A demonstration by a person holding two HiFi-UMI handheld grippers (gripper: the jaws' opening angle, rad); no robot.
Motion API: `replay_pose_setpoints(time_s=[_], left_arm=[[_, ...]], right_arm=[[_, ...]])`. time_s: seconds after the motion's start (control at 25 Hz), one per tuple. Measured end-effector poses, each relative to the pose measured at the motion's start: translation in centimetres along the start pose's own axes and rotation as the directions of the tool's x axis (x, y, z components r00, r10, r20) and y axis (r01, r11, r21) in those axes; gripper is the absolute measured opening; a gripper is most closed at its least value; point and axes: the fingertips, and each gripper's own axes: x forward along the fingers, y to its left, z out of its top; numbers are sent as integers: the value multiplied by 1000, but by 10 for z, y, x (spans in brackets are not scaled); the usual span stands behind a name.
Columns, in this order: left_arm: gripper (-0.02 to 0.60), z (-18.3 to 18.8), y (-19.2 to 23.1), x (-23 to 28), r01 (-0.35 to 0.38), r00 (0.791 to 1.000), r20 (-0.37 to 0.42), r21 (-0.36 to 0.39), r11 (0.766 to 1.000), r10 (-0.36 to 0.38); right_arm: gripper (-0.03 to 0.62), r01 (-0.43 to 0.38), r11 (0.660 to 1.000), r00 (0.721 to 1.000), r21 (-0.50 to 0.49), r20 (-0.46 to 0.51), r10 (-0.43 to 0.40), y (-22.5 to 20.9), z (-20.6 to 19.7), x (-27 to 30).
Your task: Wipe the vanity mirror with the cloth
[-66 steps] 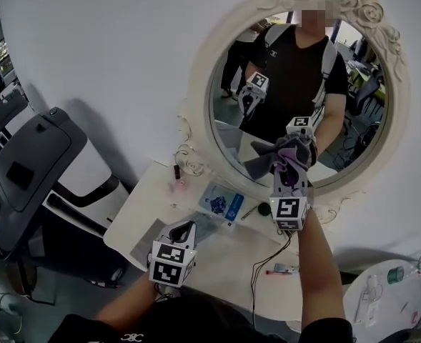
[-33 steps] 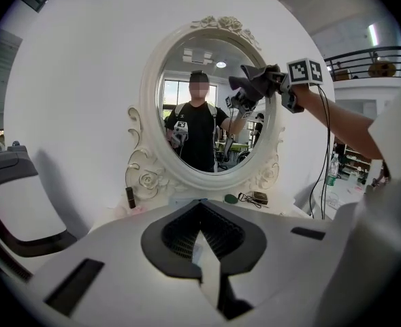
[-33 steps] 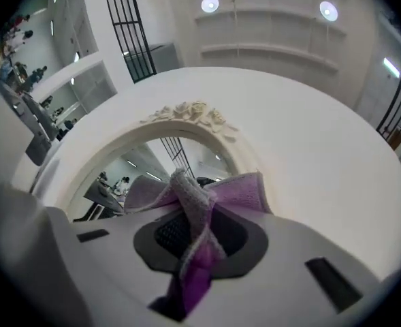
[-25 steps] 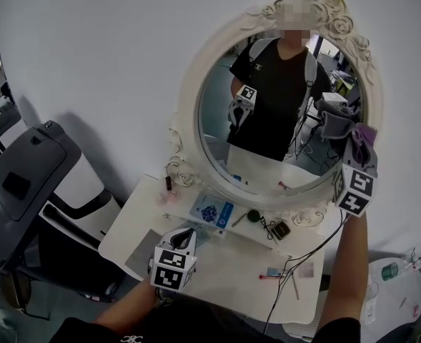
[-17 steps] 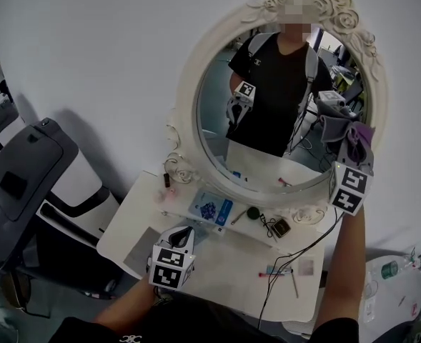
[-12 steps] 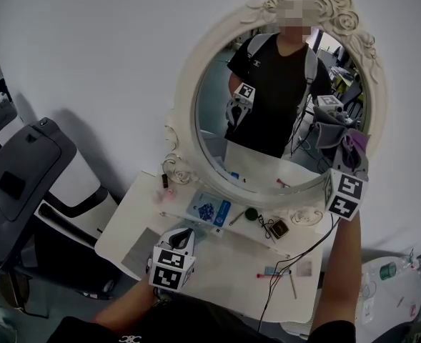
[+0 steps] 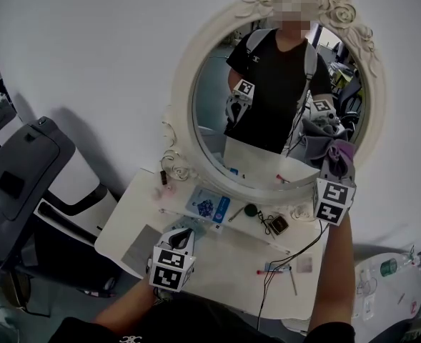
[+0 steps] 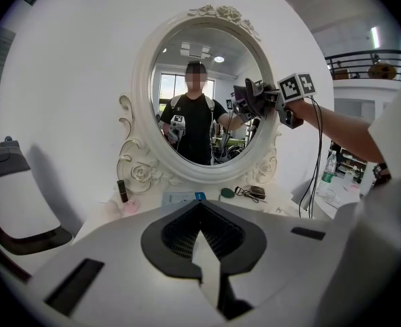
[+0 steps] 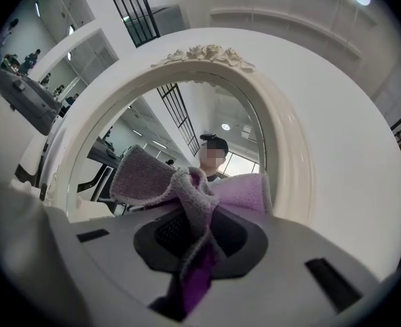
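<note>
Purple and grey cloth (image 7: 332,151) sits pinched in your right gripper (image 7: 334,170). The jaws squeeze its middle, so the soft folds puff out in front and the hard jaws stay off the glass. That looks like a good way to rub without scratching. You hold the cloth against the vanity mirror (image 7: 214,106) at about 4 o'clock on the glass, close to the white rim. It meets its own reflection there, so it seems to be touching. Your right arm comes up from 5 o'clock in the head view and reaches far forward, almost straight, with the marker cube facing you. In the right gripper view the cloth (image 9: 186,199) bunches up over the closed jaws, with the glass right behind it. Your left gripper (image 7: 184,231) rests low at 7 o'clock, close to your body and just over the table (image 7: 217,259). Its jaws are pressed together with nothing between them. I think you keep it there so it stays out of the way of the wiping. It points at the mirror from well back and your left elbow is bent.
</note>
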Motion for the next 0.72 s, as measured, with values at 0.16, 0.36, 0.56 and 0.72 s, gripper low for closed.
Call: replay_pose_setpoints(time_s=[0.16,0.36,0.56,0.72], left_arm=[[-2,-3,-1,-3,-2,1000,-8,-2,1000,2],[-2,-5,-3,-4,-1,1000,-10,0,1000,1],[-2,-5,-9,-5,8,1000,-7,11,1000,-8],[-1,-3,-13,-8,16,1000,-1,21,1000,-16]], right_arm=[[49,-21,1000,998,-14,-53,20,17,-30,-3],[49,-82,996,976,-26,-203,75,48,-94,-8],[49,-157,983,932,-93,-344,116,100,-153,-11],[49,-182,983,897,-16,-411,159,124,-169,-9]])
